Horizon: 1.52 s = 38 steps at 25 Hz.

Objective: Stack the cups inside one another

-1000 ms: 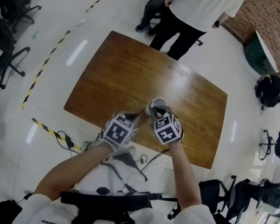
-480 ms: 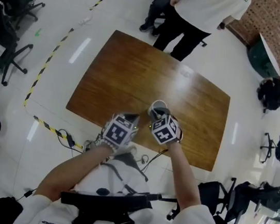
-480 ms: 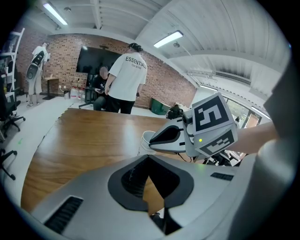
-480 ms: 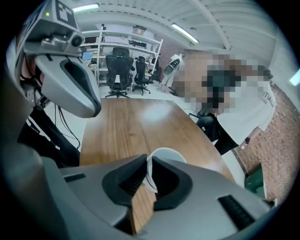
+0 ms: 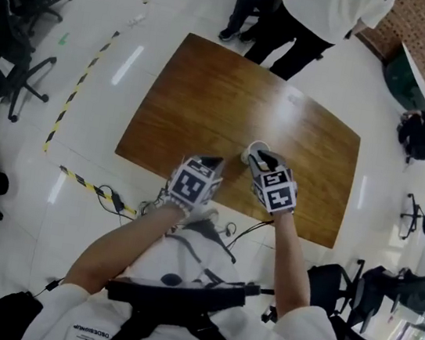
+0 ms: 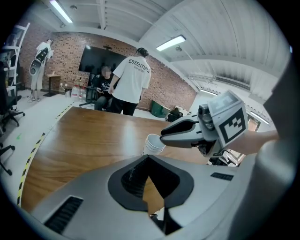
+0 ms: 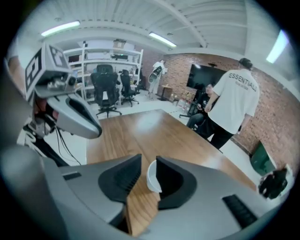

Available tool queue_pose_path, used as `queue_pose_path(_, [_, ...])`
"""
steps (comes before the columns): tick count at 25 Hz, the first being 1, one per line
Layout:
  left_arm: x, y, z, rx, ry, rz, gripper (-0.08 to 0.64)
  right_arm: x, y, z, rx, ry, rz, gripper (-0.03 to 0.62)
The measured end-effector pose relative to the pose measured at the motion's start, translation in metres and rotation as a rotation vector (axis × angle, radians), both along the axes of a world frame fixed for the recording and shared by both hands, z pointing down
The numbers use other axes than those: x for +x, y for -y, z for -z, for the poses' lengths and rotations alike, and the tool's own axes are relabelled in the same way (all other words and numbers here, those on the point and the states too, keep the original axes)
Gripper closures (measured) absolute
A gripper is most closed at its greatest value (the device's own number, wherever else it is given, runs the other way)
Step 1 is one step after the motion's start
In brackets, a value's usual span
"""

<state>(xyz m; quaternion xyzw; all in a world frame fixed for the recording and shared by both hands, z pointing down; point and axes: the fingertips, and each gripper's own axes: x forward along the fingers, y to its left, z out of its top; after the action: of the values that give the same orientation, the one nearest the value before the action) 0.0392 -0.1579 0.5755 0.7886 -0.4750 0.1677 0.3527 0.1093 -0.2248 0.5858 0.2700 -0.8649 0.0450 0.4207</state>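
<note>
Head camera looks steeply down; all three views share the table [image 5: 208, 93].

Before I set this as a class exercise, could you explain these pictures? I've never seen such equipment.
No robot here: a person holds a two-jawed tool in each hand. One picture comes from a camera on the person's head, looking down; the other two from cameras riding on each tool. On the wooden table stands a stack of white cups. The right tool has just been opening its jaws; they stand apart, the top rim between them, not pinched. The left tool is shut and empty.
</note>
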Motion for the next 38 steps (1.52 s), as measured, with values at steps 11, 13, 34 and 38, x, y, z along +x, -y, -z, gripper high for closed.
queue_pose_path(11, [-0.067,-0.031,0.025,0.075,-0.086,0.007,0.56,-0.006,-0.037,0.08,0.041,0.416,-0.421,0.591])
queue_pose_path(13, [-0.08,-0.038,0.03,0.098,-0.087,-0.013,0.56,-0.013,-0.053,0.086,0.032,0.499,-0.505,0.591])
queue_pose_path(34, [-0.004,-0.136,0.07,0.166,-0.042,-0.064,0.56,0.076,-0.207,0.096,0.067,0.615,-0.703,0.592])
queue_pose_path(38, [0.013,-0.154,0.075,0.175,-0.037,-0.074,0.56,0.09,-0.231,0.094,0.063,0.63,-0.712,0.592])
